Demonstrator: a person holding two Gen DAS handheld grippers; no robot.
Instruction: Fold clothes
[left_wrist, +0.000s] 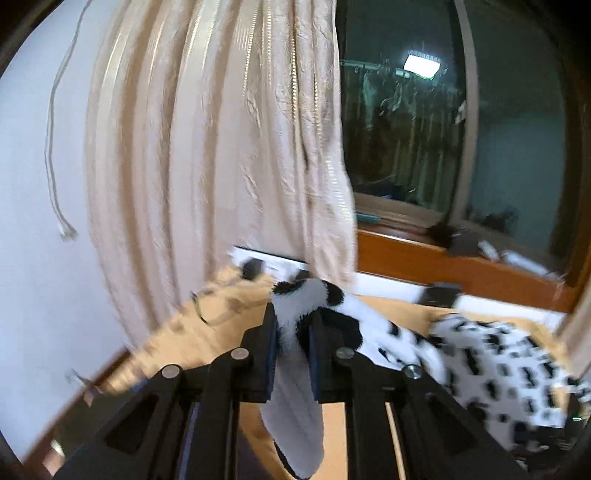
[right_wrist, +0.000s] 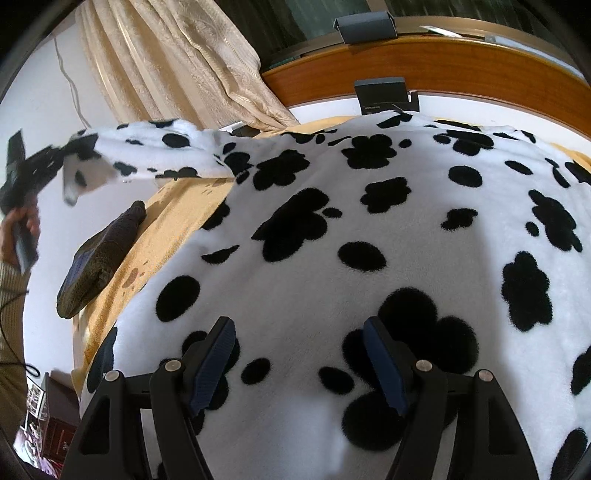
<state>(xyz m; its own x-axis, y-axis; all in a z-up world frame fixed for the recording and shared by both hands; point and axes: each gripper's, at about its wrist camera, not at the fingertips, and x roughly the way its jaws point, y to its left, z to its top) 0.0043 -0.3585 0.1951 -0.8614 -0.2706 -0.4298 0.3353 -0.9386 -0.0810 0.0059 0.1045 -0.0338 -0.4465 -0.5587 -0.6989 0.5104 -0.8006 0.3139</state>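
A white fleece garment with black spots (right_wrist: 369, 229) lies spread over the yellow-covered bed (right_wrist: 177, 221). My left gripper (left_wrist: 291, 339) is shut on the end of one sleeve (left_wrist: 295, 306) and holds it lifted above the bed; the rest of the garment trails to the right (left_wrist: 498, 362). In the right wrist view the left gripper (right_wrist: 55, 162) shows at far left with the sleeve (right_wrist: 147, 155) stretched out from the garment. My right gripper (right_wrist: 299, 354) is open, its fingers just over the garment's near part, holding nothing.
A beige curtain (left_wrist: 221, 147) hangs behind the bed beside a dark window (left_wrist: 443, 129). A wooden headboard ledge (right_wrist: 443, 70) carries small dark boxes (right_wrist: 382, 94). A dark folded cloth (right_wrist: 99, 262) lies at the bed's left edge. A white wall (left_wrist: 33, 184) is on the left.
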